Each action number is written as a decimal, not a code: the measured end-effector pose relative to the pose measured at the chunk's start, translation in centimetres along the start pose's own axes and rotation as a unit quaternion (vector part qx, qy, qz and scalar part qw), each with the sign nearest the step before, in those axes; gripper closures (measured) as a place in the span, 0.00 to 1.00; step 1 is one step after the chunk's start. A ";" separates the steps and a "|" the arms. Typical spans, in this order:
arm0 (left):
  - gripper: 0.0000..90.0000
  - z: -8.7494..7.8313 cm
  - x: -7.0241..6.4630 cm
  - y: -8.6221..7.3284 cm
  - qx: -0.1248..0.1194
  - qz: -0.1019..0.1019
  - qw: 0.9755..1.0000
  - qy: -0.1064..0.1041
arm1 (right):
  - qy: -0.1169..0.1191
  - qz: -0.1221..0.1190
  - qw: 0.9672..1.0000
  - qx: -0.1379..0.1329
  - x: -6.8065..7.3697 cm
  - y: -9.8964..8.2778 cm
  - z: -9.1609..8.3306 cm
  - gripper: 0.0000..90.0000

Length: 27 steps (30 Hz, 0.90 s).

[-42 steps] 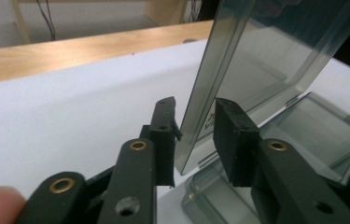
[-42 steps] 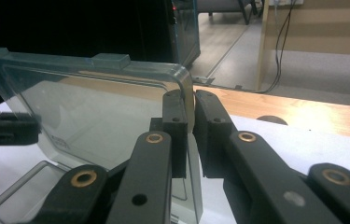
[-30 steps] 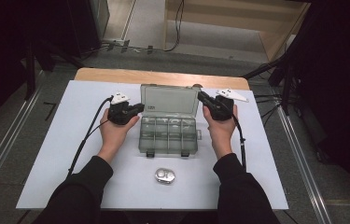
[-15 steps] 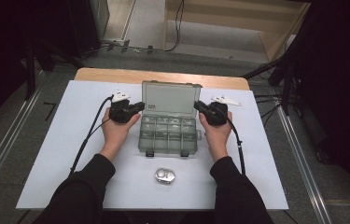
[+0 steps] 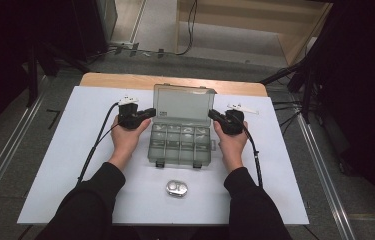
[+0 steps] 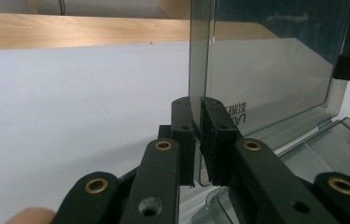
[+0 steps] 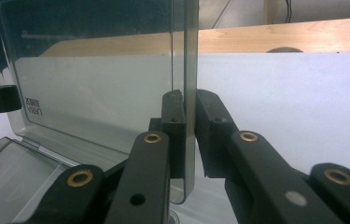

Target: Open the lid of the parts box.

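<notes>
A clear plastic compartment box [image 5: 180, 147] lies mid-table with its lid [image 5: 182, 104] standing upright. My left gripper [image 5: 150, 111] is shut on the lid's left edge, and in the left gripper view both pads of my left gripper [image 6: 199, 105] press on the lid [image 6: 266, 70]. My right gripper [image 5: 212, 114] holds the lid's right edge. In the right gripper view the lid's [image 7: 93, 79] edge sits between the pads of my right gripper [image 7: 189, 100], whose jaws have just been closing a little on it. Each gripper view shows the other gripper's tip across the lid.
A small silver metal object [image 5: 176, 188] lies in front of the box, between the person's forearms. A white mat [image 5: 75, 150] covers the table, with a wooden strip [image 5: 125, 80] along the far edge. Cables trail from both grippers.
The right gripper came down and slightly inward onto the lid's right edge. The left gripper kept its place on the left edge.
</notes>
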<state>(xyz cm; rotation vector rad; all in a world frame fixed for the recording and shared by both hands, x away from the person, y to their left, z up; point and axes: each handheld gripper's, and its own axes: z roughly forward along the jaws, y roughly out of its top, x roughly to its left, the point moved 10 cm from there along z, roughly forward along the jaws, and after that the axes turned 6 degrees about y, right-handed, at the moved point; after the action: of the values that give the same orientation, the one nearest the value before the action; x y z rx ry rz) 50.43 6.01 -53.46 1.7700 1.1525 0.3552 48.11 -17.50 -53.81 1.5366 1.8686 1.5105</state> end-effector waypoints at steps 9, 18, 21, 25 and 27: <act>0.92 0.5 0.3 0.0 0.004 -0.031 0.999 -0.015 | 0.008 0.020 1.000 0.002 -0.3 -0.1 0.3 0.90; 0.91 0.8 0.6 -0.3 0.017 -0.064 0.997 -0.038 | 0.029 0.057 0.998 0.005 -0.8 -0.3 0.9 0.89; 0.90 1.0 0.7 -0.3 0.019 -0.076 0.996 -0.046 | 0.033 0.067 0.997 0.007 -1.0 -0.3 1.1 0.89; 0.88 1.1 0.7 -0.5 0.020 -0.077 0.996 -0.048 | 0.037 0.073 0.997 0.011 -1.1 -0.4 1.2 0.89; 0.88 1.1 0.7 -0.5 0.019 -0.074 0.996 -0.046 | 0.041 0.080 0.996 0.011 -1.2 -0.5 1.3 0.89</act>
<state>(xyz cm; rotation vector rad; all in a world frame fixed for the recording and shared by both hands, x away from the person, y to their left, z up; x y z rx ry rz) 51.25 6.03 -54.60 1.7044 1.2235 0.1625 49.25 -17.73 -55.19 1.6956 1.8497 1.6500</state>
